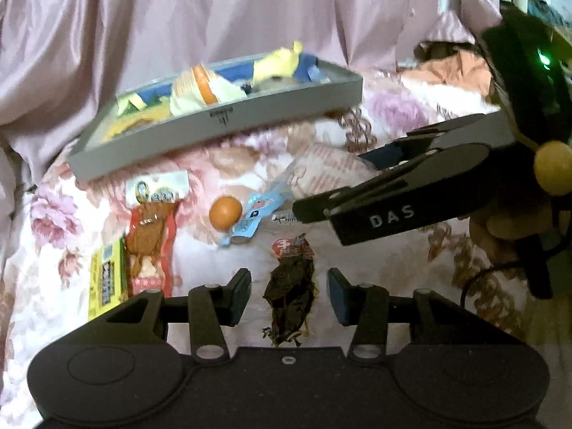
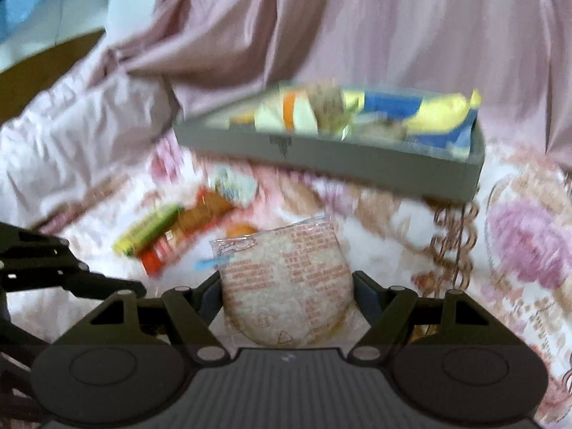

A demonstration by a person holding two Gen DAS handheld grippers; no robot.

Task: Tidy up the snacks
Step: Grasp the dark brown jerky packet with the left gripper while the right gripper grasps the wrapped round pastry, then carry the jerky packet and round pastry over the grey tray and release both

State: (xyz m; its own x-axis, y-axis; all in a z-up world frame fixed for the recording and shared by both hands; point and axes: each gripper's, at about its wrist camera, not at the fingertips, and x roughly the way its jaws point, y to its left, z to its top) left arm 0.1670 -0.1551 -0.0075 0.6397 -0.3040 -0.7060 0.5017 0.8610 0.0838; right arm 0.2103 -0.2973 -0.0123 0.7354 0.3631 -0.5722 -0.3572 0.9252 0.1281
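Fingers of the right gripper (image 2: pixel 287 295) were closed against both sides of a round rice cracker packet (image 2: pixel 286 286), holding it just above the flowered bed cover (image 2: pixel 518 236). The left gripper (image 1: pixel 289 295) hung with its jaws apart and nothing between them, directly over a dark dried-meat packet (image 1: pixel 291 286) lying on the cover. Beyond lay an orange ball-shaped snack (image 1: pixel 225 212), a blue wrapper (image 1: pixel 250 220), a red-and-brown packet (image 1: pixel 152 236) and a yellow packet (image 1: pixel 107 279). Toward the far edge of the bed sat the grey tray (image 2: pixel 357 162), already holding several snacks. The step in hand seemed to be carrying the cracker to the tray; the next move would call for lifting it clear over the near wall before letting go.
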